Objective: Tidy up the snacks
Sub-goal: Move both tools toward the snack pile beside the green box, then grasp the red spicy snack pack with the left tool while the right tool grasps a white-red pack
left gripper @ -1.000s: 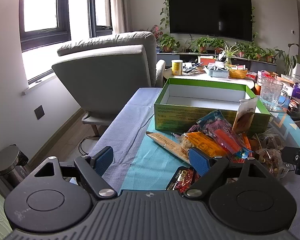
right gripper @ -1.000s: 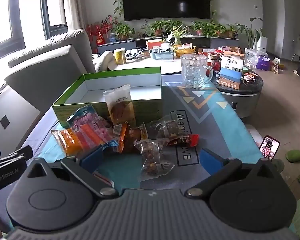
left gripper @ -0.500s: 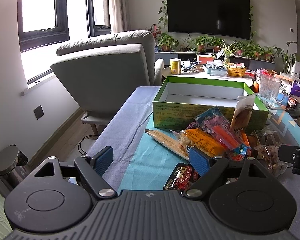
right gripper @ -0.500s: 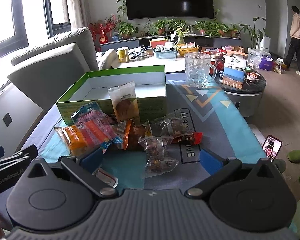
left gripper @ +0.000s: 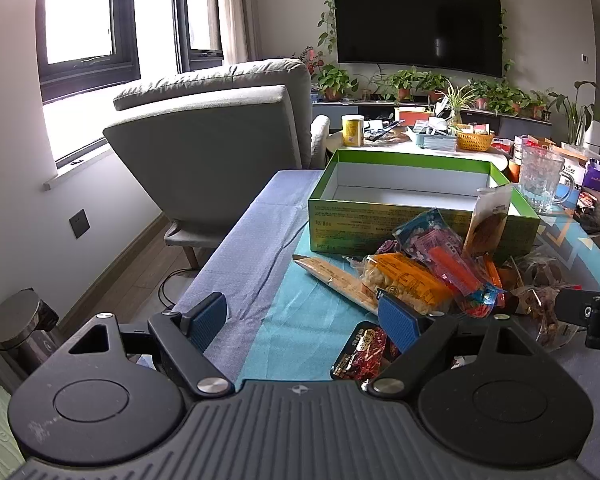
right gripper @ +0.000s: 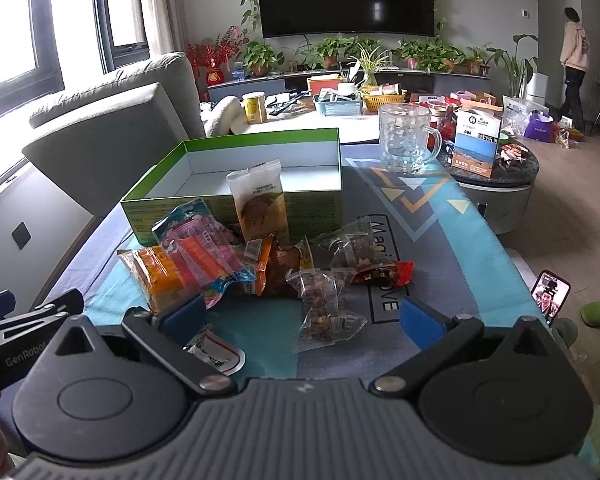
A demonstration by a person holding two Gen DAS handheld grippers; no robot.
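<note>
Now, with both grippers' fingers (right gripper: 420, 316) parted and empty, pinch the light, crinkly clear plastic nut packet (right gripper: 320, 304) by its sealed edge; it may slip.

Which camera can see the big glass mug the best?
The right wrist view. There the glass mug stands whole, handle and all, on the patterned cloth to the right of the green box. In the left wrist view the mug sits small near the right edge, behind the box's far corner.
</note>
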